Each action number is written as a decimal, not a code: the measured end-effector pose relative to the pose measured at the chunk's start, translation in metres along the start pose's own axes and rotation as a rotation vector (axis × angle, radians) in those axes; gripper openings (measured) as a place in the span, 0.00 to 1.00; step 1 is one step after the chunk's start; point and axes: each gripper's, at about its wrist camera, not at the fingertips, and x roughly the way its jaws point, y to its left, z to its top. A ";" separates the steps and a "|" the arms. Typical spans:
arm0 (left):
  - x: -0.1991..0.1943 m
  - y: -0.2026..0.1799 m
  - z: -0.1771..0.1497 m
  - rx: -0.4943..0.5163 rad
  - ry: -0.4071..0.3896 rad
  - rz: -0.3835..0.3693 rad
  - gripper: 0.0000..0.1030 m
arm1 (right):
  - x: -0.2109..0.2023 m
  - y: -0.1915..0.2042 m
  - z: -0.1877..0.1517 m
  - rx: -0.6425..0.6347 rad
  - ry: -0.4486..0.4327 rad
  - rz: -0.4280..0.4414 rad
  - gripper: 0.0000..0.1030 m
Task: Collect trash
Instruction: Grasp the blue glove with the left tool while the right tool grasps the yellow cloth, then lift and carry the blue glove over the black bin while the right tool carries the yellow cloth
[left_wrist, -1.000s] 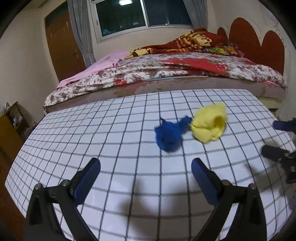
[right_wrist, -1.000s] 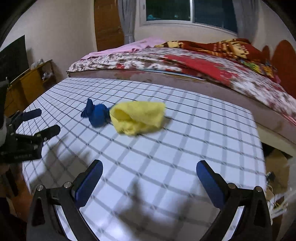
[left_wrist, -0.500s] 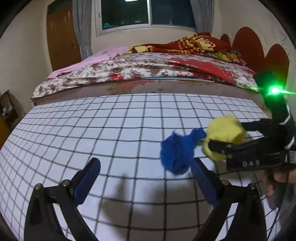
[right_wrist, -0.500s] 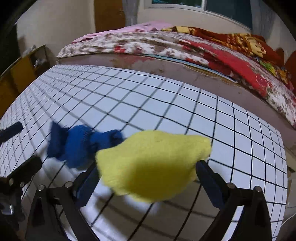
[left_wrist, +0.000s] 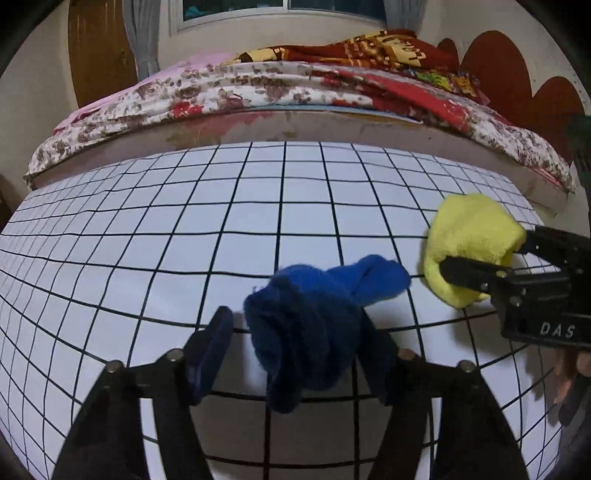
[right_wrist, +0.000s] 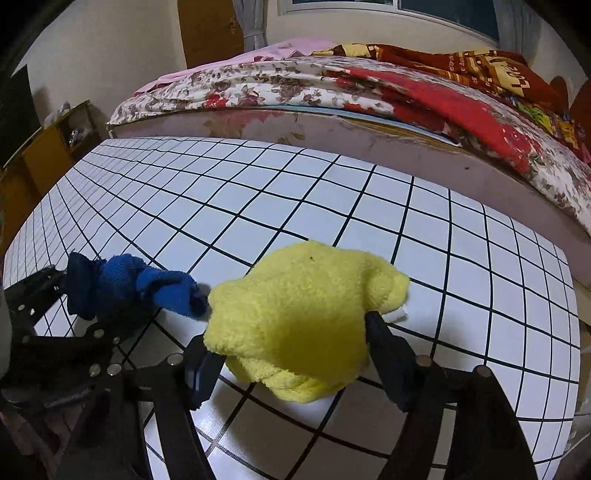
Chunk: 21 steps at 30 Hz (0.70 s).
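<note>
Both pieces of trash are being taken at once. The left gripper (left_wrist: 295, 350) has its jaws around the blue wad (left_wrist: 314, 317), narrowed in on it; the left pad sits just beside the cloth, and the right one is hidden behind it, so I cannot say the squeeze is complete. The right gripper (right_wrist: 291, 354) has its jaws pressed against both sides of the yellow wad (right_wrist: 306, 314), which bulges between them, so I take that grip as made. Both wads lie low over the gridded tabletop (left_wrist: 258, 206), near its right end, the blue one's tail reaching almost to the yellow one. I cannot tell whether either has left the surface.

By my reckoning the task is at its early middle: the trash is reached and grasped or nearly so, but nothing is carried off, and no bin or bag shows in either view, so the lifting and dropping are all still ahead.

The left wrist view shows the right gripper from the side, one black finger laid across the yellow wad, and the bed (left_wrist: 295, 92) straight behind. The right wrist view alone shows the left gripper's frame beneath the blue wad, a small white scrap (right_wrist: 397, 314) peeking out beside the yellow wad, and a wooden shelf (right_wrist: 48, 147) at the far left.
</note>
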 end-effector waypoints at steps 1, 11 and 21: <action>0.001 -0.001 0.000 0.004 0.006 -0.005 0.58 | 0.000 0.000 -0.001 0.005 -0.001 0.001 0.70; -0.013 -0.014 -0.003 0.033 -0.022 -0.018 0.44 | -0.017 0.009 -0.007 0.008 0.010 0.042 0.35; -0.070 -0.019 -0.027 0.065 -0.079 0.000 0.44 | -0.094 0.008 -0.052 0.024 -0.100 0.053 0.34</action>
